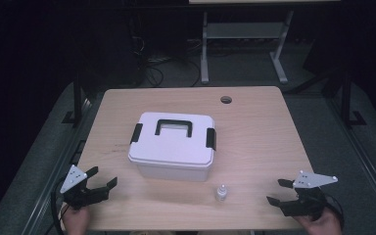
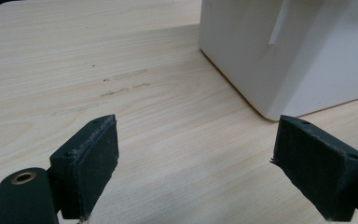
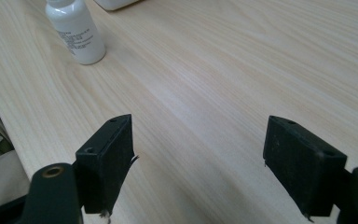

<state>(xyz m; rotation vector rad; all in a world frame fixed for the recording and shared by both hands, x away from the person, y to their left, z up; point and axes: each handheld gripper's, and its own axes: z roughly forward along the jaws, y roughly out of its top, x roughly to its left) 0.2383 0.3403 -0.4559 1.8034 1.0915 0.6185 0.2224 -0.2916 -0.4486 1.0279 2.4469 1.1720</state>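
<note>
A white plastic storage box (image 1: 172, 145) with a black handle and black side latches sits shut in the middle of the wooden table (image 1: 254, 132). A small white bottle (image 1: 221, 193) stands upright in front of the box, near the table's front edge. My left gripper (image 1: 102, 177) rests at the front left corner, open and empty, pointing toward the box corner (image 2: 279, 51). At the front right my right gripper (image 1: 278, 191) is open and empty, aimed left toward the bottle (image 3: 76, 30), a hand's width away from it.
A round cable hole (image 1: 226, 100) is cut in the table's far right area. Behind the table stand a metal desk frame (image 1: 242, 36) and floor cables. Bare wood lies on both sides of the box.
</note>
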